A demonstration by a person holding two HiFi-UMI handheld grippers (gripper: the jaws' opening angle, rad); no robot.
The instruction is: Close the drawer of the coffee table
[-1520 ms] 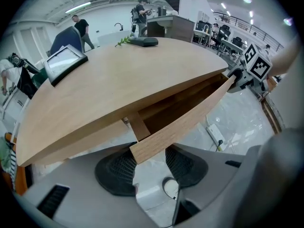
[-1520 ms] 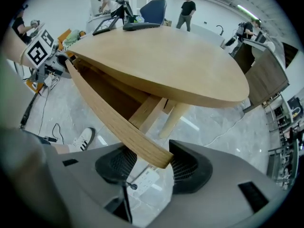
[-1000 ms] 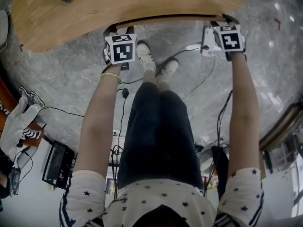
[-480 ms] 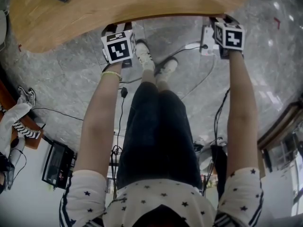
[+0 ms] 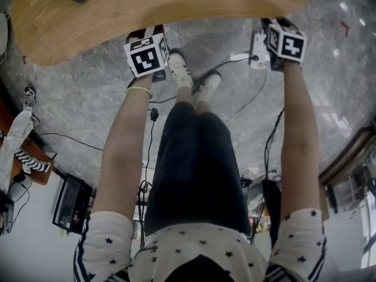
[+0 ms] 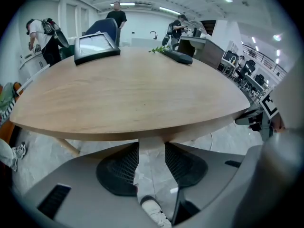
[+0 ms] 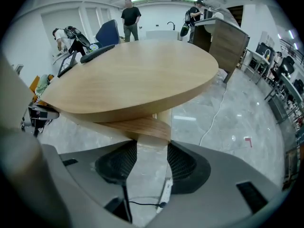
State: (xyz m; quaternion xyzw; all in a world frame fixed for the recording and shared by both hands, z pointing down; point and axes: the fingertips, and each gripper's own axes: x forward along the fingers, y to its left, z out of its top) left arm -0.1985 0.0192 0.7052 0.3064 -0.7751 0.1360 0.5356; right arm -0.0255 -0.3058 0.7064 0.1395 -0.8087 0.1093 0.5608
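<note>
Left gripper point(image 5: 147, 50) and right gripper point(image 5: 283, 39), head view: both at the coffee table's point(image 5: 176, 4) near edge; uneven pushing could skew and jam the drawer point(image 7: 142, 127). Left gripper view: jaws spread, the drawer's front point(image 6: 152, 144) between them. Right gripper view: jaws spread likewise, astride the drawer.

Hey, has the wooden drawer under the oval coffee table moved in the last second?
Yes. The light wooden drawer has slid in: its dark edge no longer juts past the oval wooden tabletop's near rim.
</note>
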